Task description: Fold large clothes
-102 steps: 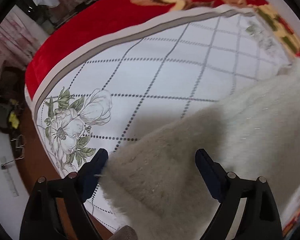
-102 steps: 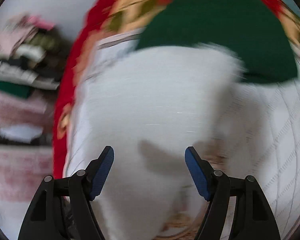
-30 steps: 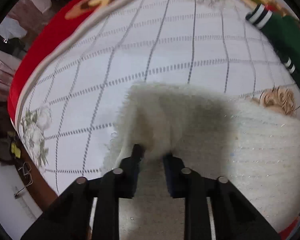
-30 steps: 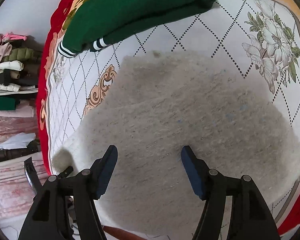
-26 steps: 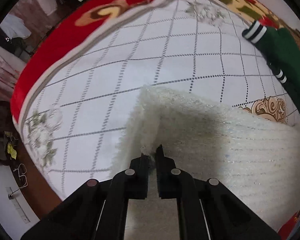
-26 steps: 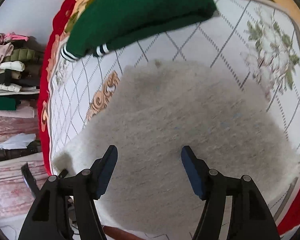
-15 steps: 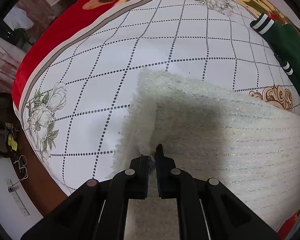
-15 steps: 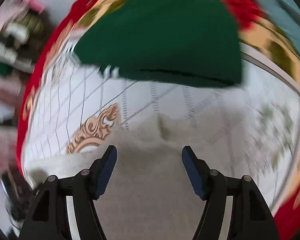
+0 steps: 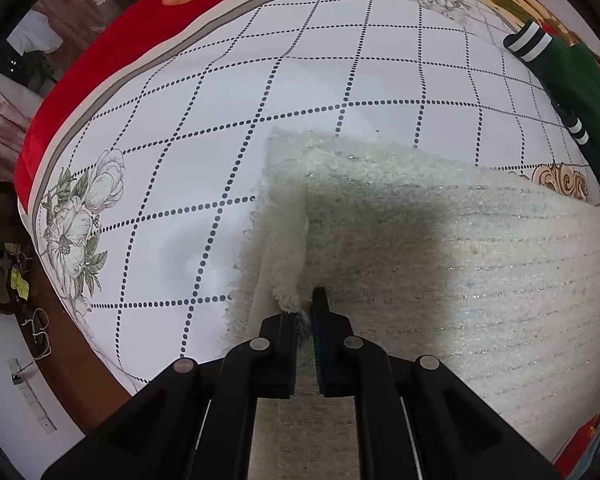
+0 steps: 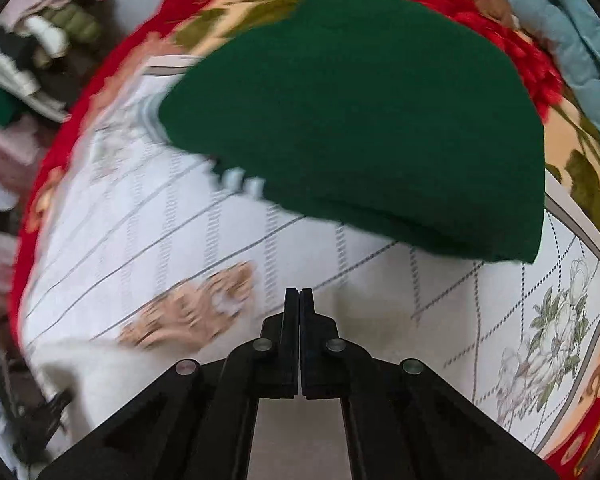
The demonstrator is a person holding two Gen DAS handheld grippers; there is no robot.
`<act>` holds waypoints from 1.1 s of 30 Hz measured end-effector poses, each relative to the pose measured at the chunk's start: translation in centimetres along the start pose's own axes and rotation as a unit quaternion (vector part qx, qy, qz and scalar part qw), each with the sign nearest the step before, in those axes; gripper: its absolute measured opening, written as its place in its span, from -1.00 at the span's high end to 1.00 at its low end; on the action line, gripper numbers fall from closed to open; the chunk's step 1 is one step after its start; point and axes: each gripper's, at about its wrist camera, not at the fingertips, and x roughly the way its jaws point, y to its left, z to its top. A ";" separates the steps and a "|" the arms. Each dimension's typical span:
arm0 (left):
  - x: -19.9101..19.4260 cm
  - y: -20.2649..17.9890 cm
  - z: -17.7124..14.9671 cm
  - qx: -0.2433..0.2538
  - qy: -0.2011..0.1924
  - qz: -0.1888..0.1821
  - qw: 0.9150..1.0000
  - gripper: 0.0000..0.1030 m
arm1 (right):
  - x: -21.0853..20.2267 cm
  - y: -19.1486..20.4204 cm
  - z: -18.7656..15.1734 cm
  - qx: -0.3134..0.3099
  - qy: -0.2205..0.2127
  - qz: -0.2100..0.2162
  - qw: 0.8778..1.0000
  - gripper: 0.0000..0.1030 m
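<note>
My left gripper (image 9: 307, 312) is pinched on the edge of the white fuzzy sweater (image 9: 440, 248). A little tuft of the fluff sticks out between the two black fingers (image 9: 324, 316). The sweater edge stands up in a soft ridge that runs away from my gripper. The rest of the sweater lies flat to the right and fills much of that side of the left view. A dark shadow falls across the middle of it.

The sweater lies on the bed sheet (image 9: 204, 128), which is white with dotted lines in a diamond pattern. There is a flower print (image 9: 76, 232) near the sheet's left edge. A red blanket (image 9: 112, 36) shows past the sheet's border. A green top (image 9: 580, 92) with white stripes on its cuff lies at the far right, apart from the sweater.

My right gripper (image 10: 299, 304) has its two fingers pressed together. I see nothing between the tips, though pale cloth sits low behind them and I cannot tell if any is caught. This view is blurry. The green top (image 10: 360, 112) lies folded ahead of the gripper. A bit of the white sweater (image 10: 100, 372) shows at the lower left. A pile of clothes (image 10: 40, 44) is at the far upper left.
</note>
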 end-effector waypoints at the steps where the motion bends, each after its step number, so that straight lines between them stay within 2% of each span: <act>1: -0.2 -0.1 0.1 0.002 0.001 0.002 1.000 0.84 | 1.2 -0.6 0.4 0.016 0.017 0.001 1.000 1.00; 3: -1.3 -0.5 0.1 0.004 0.000 0.010 1.000 0.78 | 2.0 -1.8 0.7 0.057 0.052 0.039 0.996 1.00; 5: -2.9 -1.2 -0.1 0.014 -0.012 0.010 1.000 0.77 | 0.4 -2.7 0.2 0.072 0.054 0.066 0.994 0.99; 6: -4.1 -1.6 -0.3 0.020 -0.026 0.016 0.999 0.64 | -1.0 -3.0 -0.4 0.071 0.047 0.072 0.994 0.92; 7: -4.9 -1.9 -0.4 0.025 -0.036 0.015 0.999 0.49 | -2.8 -3.6 -1.3 0.070 0.038 0.072 0.994 0.65; 8: -5.9 -2.3 -0.5 0.030 -0.046 0.007 0.998 -0.08 | -4.4 -4.1 -2.3 0.072 0.031 0.072 0.994 0.40; 9: -6.6 -2.6 -0.6 0.031 -0.050 0.002 0.998 -0.82 | -5.9 -4.9 -3.7 0.081 0.023 0.077 0.993 -0.24; 10: -7.5 -3.1 -0.7 0.031 -0.054 -0.004 0.998 -0.95 | -7.0 -5.6 -4.7 0.091 0.016 0.082 0.992 -0.69; 11: -8.2 -3.7 -0.9 0.034 -0.060 -0.007 0.998 -0.95 | -8.2 -6.5 -6.3 0.104 0.009 0.086 0.991 -0.72; 13: -9.2 -5.3 -0.7 0.039 -0.066 -0.008 0.997 -0.95 | -10.0 -7.8 -9.2 0.133 0.012 0.084 0.987 -0.72; 14: -9.6 -6.2 -0.9 0.042 -0.069 -0.011 0.997 -0.95 | -10.6 -8.2 -10.9 0.158 0.020 0.101 0.982 -0.72; 15: -9.8 -6.9 -0.9 0.042 -0.070 -0.015 0.997 -0.95 | -10.7 -8.1 -12.4 0.178 0.031 0.135 0.974 -0.67; 17: -9.6 -8.8 -1.2 0.054 -0.066 -0.027 0.996 -0.95 | -10.0 -7.0 -13.8 0.187 0.058 0.179 0.964 -0.25; 18: -9.3 -10.0 -1.4 0.062 -0.063 -0.023 0.996 -0.95 | -8.8 -5.5 -14.0 0.179 0.078 0.205 0.959 0.04; 20: -8.4 -11.0 -1.8 0.073 -0.053 -0.022 0.996 -0.95 | -5.5 -1.9 -13.6 0.145 0.120 0.242 0.952 0.18; 21: -8.0 -11.5 -2.1 0.076 -0.049 -0.017 0.996 -0.95 | -3.7 -0.2 -13.2 0.124 0.134 0.245 0.952 0.45; 23: -7.5 -12.3 -2.6 0.083 -0.042 -0.010 0.996 -0.95 | 0.8 2.3 -12.2 0.085 0.155 0.185 0.967 0.76; 24: -7.2 -12.6 -2.9 0.087 -0.040 -0.005 0.995 -0.95 | 2.5 2.7 -11.9 0.075 0.161 0.148 0.973 1.00; 25: -7.1 -12.9 -3.0 0.090 -0.037 0.000 0.995 -0.95 | 4.5 2.7 -11.6 0.078 0.175 0.131 0.973 1.00; 26: -6.9 -13.1 -3.3 0.094 -0.034 0.003 0.995 -0.95 | 5.6 2.5 -11.1 0.090 0.186 0.136 0.969 1.00; 28: -6.8 -13.5 -3.7 0.096 -0.031 0.006 0.995 -0.95 | 6.1 2.6 -10.5 0.101 0.206 0.131 0.964 1.00; 29: -6.9 -13.9 -3.7 0.099 -0.030 0.004 0.995 -0.95 | 5.7 3.0 -10.4 0.086 0.208 0.126 0.966 1.00; 31: -7.5 -14.6 -3.6 0.103 -0.035 0.001 0.994 -0.95 | 3.9 3.0 -10.5 0.072 0.196 0.141 0.968 1.00; 32: -7.9 -15.1 -3.5 0.106 -0.040 -0.002 0.994 -0.95 | 2.6 2.3 -10.9 0.081 0.187 0.160 0.966 0.92; 33: -8.0 -15.6 -3.4 0.111 -0.044 -0.005 0.993 -0.95 | 1.0 1.0 -11.4 0.099 0.170 0.180 0.964 0.74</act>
